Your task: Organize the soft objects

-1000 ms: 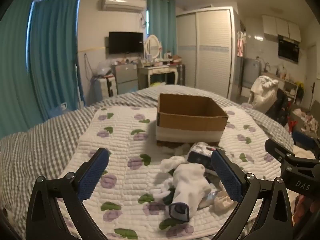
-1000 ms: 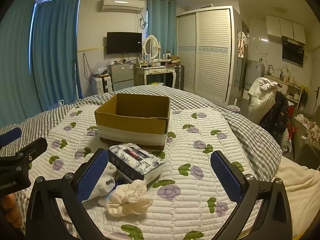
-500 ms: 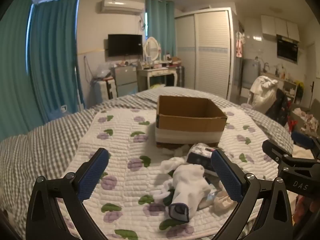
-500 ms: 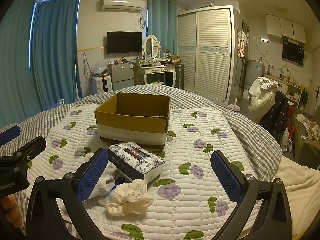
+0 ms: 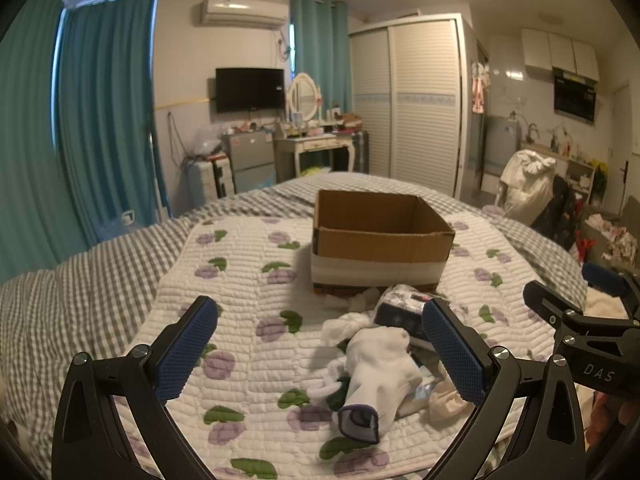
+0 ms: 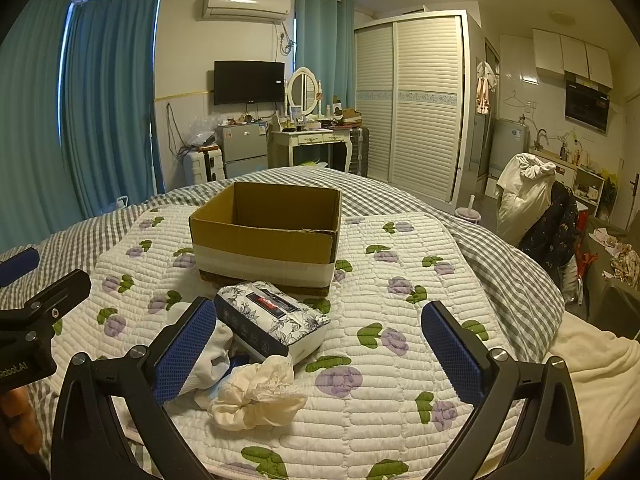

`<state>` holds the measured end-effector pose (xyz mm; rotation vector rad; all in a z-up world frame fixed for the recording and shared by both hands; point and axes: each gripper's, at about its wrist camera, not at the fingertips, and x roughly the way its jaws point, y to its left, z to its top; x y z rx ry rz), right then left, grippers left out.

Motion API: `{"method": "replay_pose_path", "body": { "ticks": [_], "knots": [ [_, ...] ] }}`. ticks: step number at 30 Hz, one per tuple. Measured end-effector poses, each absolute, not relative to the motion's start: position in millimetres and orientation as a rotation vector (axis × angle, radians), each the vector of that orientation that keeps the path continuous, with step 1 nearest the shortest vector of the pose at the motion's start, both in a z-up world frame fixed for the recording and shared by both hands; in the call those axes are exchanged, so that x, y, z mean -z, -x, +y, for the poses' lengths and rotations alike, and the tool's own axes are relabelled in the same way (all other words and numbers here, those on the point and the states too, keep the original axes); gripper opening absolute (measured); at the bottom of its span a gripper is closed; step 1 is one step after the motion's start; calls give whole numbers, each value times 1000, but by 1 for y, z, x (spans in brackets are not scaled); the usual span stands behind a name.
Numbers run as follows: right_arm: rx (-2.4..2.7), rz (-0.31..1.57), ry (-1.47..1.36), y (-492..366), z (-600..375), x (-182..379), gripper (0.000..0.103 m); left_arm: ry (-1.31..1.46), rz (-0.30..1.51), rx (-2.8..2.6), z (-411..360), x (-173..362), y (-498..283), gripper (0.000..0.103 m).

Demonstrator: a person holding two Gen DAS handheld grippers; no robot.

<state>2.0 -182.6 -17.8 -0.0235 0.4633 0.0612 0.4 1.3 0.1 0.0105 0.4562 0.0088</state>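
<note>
An open cardboard box [image 5: 380,236] stands on the flowered quilt [image 5: 240,280]; it also shows in the right wrist view [image 6: 264,240]. In front of it lies a pile: a white sock [image 5: 376,372], a floral tissue pack [image 6: 272,320] and a cream crumpled cloth [image 6: 256,392]. My left gripper [image 5: 320,352] is open and empty, above the quilt just before the sock. My right gripper [image 6: 320,352] is open and empty, over the quilt to the right of the tissue pack and cloth. The right gripper shows in the left wrist view [image 5: 580,320].
The bed has a grey checked cover [image 6: 500,248] around the quilt. A chair piled with clothes [image 6: 536,200] stands to the right. A dressing table [image 6: 316,140], wardrobe [image 6: 412,104] and curtains [image 6: 108,100] are beyond the bed.
The left wrist view has shifted slightly; the box and pile sit a little differently in frame. Both grippers stay open. The objects have not moved.
</note>
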Motion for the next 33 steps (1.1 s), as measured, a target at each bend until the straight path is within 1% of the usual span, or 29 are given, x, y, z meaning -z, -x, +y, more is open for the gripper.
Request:
{"method": "replay_pose_path", "body": {
  "ticks": [33],
  "knots": [
    [-58, 472, 25, -2, -185, 24, 103, -23, 456, -11, 0, 2, 2, 103]
  ]
}}
